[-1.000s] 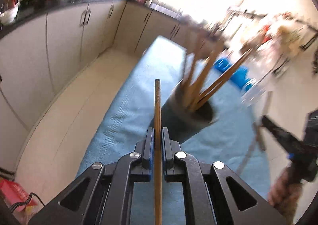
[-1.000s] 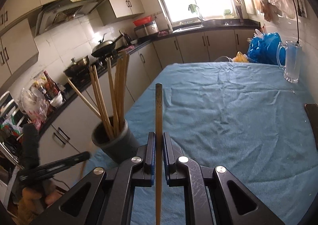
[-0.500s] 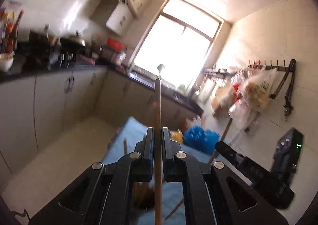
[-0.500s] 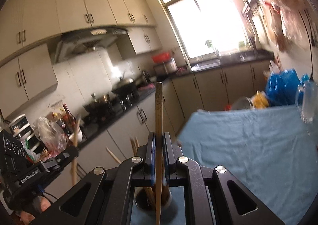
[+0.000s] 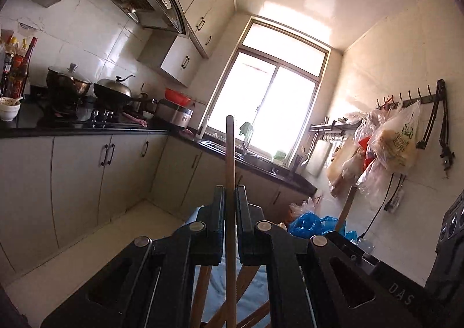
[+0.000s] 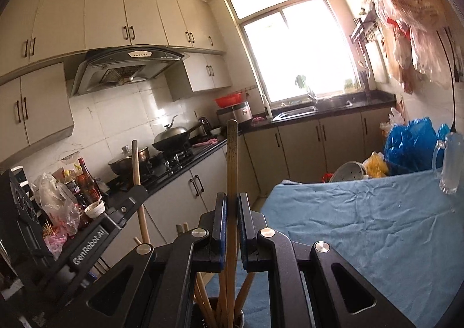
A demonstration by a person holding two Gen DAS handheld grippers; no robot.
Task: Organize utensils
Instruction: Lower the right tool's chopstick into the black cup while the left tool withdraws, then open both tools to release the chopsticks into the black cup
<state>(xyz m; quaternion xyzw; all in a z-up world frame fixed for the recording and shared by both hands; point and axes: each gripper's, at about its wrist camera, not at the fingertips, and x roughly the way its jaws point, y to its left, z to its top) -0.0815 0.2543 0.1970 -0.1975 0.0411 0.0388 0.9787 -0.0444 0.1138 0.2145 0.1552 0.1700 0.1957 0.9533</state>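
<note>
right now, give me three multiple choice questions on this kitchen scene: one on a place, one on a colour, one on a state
1. Where does the chopstick holder stand?
A. on the stove
B. on the table, below the right gripper
C. in the sink

2. What colour is the tablecloth?
A. blue
B. red
C. white

3. What is the left gripper doing?
A. open, holding nothing
B. shut on a chopstick
C. shut on a spoon

Answers:
1 B, the holder shows just under the right gripper at the cloth's edge.
2 A, the cloth is plain blue.
3 B, a wooden chopstick is clamped between its fingers.
</note>
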